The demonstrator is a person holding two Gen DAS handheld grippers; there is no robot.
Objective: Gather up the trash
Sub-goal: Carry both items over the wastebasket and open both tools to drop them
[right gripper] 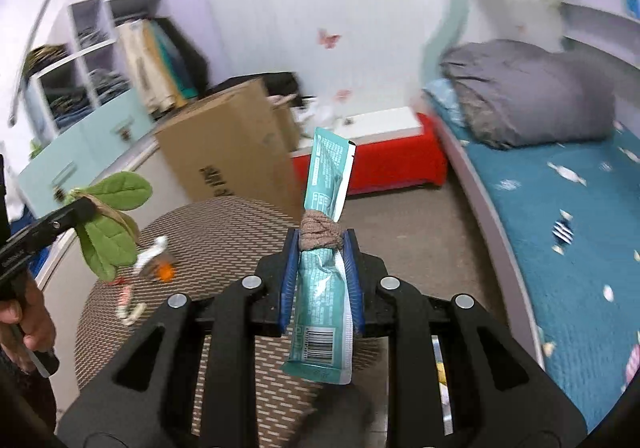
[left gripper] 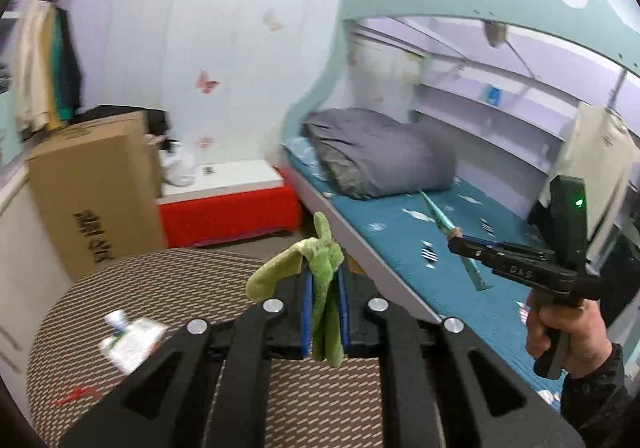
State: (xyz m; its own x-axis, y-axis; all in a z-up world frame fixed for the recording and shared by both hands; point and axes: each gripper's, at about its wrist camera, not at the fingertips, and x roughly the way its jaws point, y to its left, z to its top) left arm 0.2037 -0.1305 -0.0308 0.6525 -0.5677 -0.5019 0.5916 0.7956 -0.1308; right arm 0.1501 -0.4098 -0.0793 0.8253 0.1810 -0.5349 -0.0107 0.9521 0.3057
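My left gripper (left gripper: 324, 276) is shut on a sprig of green leaves (left gripper: 270, 276), held up above the round woven table (left gripper: 192, 280). In the right wrist view the same leaves (right gripper: 108, 244) hang from the left gripper (right gripper: 86, 208) at the left edge. My right gripper (right gripper: 323, 238) is shut on a long teal wrapper (right gripper: 326, 176) with a brown band around its middle. The left wrist view shows the right gripper (left gripper: 454, 242) over the bed with that wrapper (left gripper: 434, 214) sticking out. Loose scraps lie on the table: a white wrapper (left gripper: 132, 340), an orange bit (right gripper: 166, 271), red-and-white pieces (right gripper: 126, 300).
A tall cardboard box (right gripper: 228, 152) stands behind the table, beside a red-sided platform (right gripper: 392, 164). A bunk bed with a teal cover (right gripper: 568, 232) and a grey duvet (right gripper: 528, 100) runs along the right. White shelves (right gripper: 80, 72) fill the left wall. A person's hands hold both grippers.
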